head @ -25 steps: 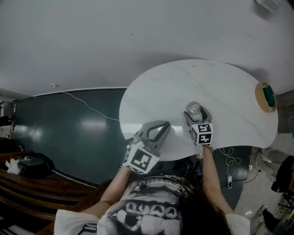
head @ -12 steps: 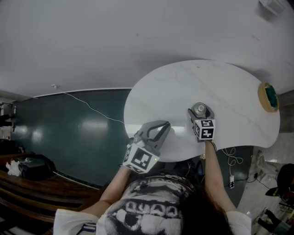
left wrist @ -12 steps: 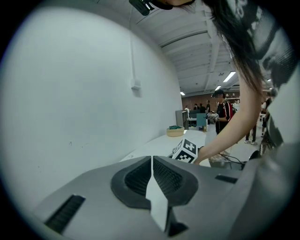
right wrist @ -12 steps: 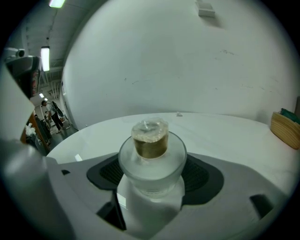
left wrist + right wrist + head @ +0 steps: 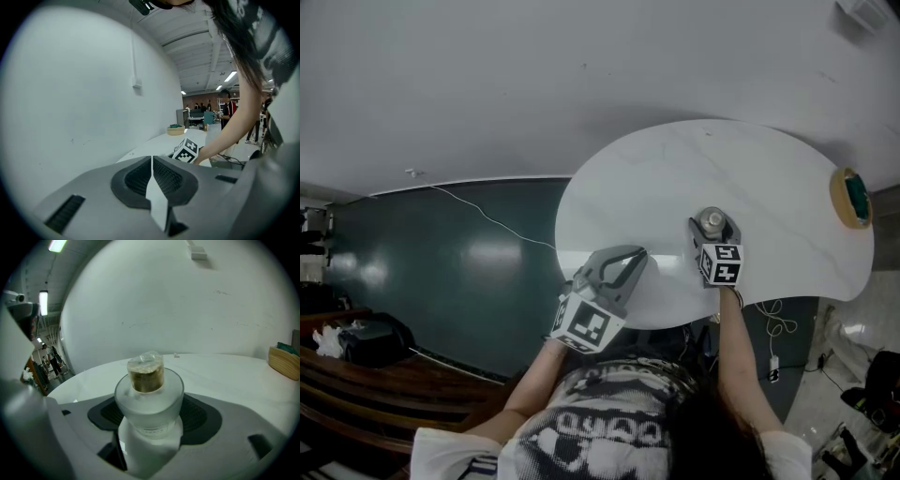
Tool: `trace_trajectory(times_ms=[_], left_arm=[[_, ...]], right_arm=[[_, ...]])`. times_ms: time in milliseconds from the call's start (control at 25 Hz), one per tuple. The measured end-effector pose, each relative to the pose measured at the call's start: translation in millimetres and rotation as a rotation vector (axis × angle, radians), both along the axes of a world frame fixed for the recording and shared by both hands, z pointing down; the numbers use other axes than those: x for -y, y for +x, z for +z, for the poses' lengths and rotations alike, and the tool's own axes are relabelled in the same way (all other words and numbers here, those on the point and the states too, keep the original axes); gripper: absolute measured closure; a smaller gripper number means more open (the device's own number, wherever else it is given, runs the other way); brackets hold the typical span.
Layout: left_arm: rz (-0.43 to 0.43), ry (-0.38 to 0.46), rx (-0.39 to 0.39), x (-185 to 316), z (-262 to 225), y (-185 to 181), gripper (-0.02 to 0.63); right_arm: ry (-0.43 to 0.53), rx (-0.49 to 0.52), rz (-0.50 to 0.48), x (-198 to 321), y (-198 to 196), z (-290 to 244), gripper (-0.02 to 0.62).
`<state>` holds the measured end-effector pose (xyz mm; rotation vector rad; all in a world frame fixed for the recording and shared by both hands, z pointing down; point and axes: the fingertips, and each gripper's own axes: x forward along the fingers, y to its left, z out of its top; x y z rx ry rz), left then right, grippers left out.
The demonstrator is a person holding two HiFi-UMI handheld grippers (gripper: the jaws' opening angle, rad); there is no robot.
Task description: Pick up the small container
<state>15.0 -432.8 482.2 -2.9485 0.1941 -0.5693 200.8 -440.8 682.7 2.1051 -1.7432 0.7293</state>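
Currently the container (frosted, with a brownish top) is seen upright on the white bench, right of centre in the head view. It is flanked by the pads of the right claw, which is closing round it. The left claw is pressed together, empty, lower centre by the bench edge.

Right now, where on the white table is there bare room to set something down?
Bare: the far half of the table beyond the small container, and the stretch between it and the wooden bowl at the right rim. Crowded: the near edge, with the left gripper and the right gripper, its fingers closing around the container.
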Motion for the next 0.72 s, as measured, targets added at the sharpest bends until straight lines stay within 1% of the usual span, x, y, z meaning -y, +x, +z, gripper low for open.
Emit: trace_trajectory(times_ms=[200, 400, 600, 720], left_arm=[[-0.016, -0.002, 0.009, -2, 2, -1, 0.595], [-0.045, 0.006, 0.027, -2, 2, -1, 0.594], [-0.079, -0.014, 0.024, -12, -1, 7, 0.595], [-0.092, -0.013, 0.048, -19, 5, 7, 0.595]], right_arm=[[-0.002, -0.002, -0.022, -2, -1, -2, 0.259], [-0.025, -0.008, -0.021, -4, -2, -1, 0.259], [-0.023, 0.008, -0.036, -6, 0, -2, 0.259], [-0.026, 0.0, -0.045, -13, 1, -2, 0.259]])
